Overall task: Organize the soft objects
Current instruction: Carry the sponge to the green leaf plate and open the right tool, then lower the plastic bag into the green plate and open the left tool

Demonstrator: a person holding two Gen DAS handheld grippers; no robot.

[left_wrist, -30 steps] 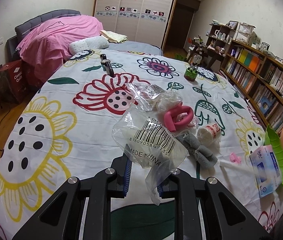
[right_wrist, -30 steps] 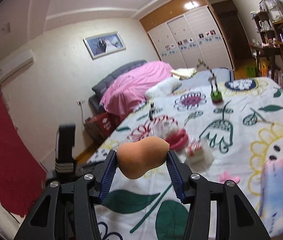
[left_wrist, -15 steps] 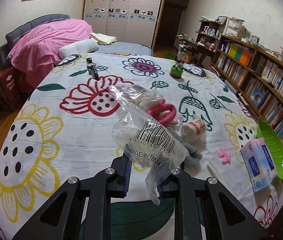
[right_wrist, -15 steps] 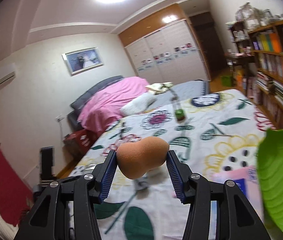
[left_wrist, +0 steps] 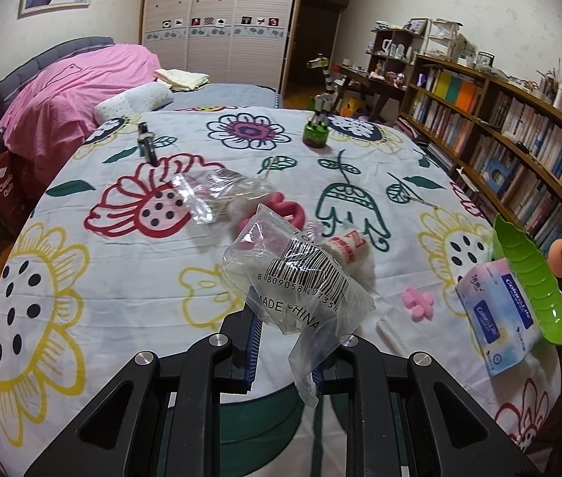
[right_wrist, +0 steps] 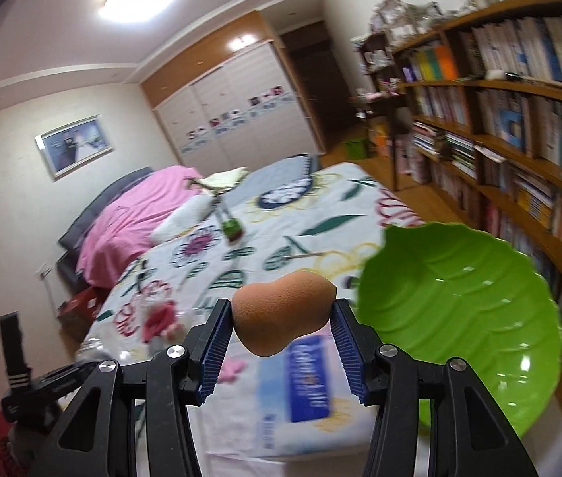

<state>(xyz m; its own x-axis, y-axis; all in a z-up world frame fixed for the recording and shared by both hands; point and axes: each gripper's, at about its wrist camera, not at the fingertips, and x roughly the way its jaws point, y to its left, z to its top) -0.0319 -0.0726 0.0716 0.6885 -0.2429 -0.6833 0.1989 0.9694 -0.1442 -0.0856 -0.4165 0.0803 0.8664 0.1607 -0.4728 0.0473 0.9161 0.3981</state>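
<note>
The orange makeup sponge (right_wrist: 284,312) sits between the right gripper (right_wrist: 281,349) fingertips at lower centre of the right wrist view, its narrow end up and to the right, its round end hanging below the blue ribbed pads (right_wrist: 214,351). Both pads press its sides, so the jaws are about half open and clamped on it. Right of it lies the green leaf-shaped dish (right_wrist: 475,318); beneath it, blurred, is the blue-and-white tissue pack (right_wrist: 309,385).

In the left wrist view, the left gripper (left_wrist: 287,351) at bottom centre has its jaws nearly closed, pinching the tail of a clear plastic bag (left_wrist: 301,278) with a barcode, which stands up above the fingers. Behind the bag on the flowered sheet (left_wrist: 82,278) lie a pink foam ring (left_wrist: 289,208) and a white roll (left_wrist: 350,240); a pink flower-shaped sponge (left_wrist: 417,303) lies lower right.
</note>
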